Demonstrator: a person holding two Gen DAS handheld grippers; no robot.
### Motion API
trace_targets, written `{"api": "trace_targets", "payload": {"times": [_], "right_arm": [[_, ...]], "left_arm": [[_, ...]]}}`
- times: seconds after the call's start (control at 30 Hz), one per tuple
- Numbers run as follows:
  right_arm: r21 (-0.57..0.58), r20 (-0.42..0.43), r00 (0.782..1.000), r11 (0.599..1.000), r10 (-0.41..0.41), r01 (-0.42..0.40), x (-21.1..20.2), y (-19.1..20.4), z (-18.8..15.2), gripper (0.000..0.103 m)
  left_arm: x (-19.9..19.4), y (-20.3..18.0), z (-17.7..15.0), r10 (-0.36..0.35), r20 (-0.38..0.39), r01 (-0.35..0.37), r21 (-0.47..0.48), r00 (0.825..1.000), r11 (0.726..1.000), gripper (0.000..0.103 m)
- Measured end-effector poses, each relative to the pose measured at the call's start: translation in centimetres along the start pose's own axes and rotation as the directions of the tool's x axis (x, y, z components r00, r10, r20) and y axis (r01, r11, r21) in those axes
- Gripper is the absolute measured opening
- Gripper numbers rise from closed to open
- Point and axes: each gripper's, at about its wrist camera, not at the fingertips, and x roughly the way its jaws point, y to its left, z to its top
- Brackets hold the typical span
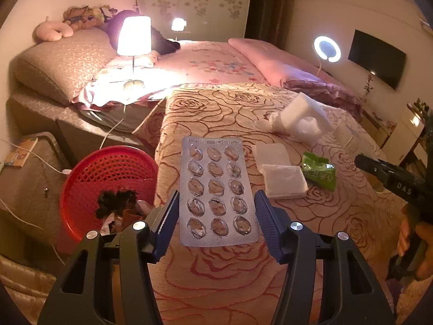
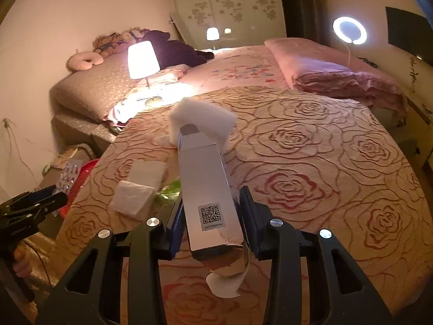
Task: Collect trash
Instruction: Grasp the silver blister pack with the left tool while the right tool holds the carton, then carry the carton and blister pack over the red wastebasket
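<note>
Both grippers loaded — trash in transit.
Left gripper [image 1: 216,211] half-open, clamping blister pack [image 1: 217,192] beside red basket [image 1: 89,168] for dropping; right gripper [image 2: 209,216] narrowly closed on carton [image 2: 205,184] above bed [image 2: 311,162].

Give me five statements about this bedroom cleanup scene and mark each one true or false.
1. The left tool holds a blister pack. True.
2. The right tool is empty. False: it is shut on a white carton with a QR code.
3. The red basket stands beside the bed and already has scraps in it. True.
4. The green wrapper is in the basket. False: it lies on the rose-patterned bedspread.
5. The bedside lamp is off. False: it is lit.
</note>
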Motion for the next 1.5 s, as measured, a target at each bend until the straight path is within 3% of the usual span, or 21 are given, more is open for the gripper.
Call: {"api": "trace_targets", "payload": {"times": [0.87,1.5], "right_arm": [[-0.123,-0.106,0.98,0.976,0.166,-0.179,5.1,11.4,2.6,0.037],[-0.199,-0.214,0.95,0.942,0.227,-0.27,12.2,21.5,4.4,0.037]], "left_arm": [[-1.3,7.7,0.4,0.117,0.032,-0.112,-0.122,0.993,0.986,0.054],[1.6,15.0,0.2,0.219,-0.046,-0.224,-0.206,0.975,0.953,0.054]]}}
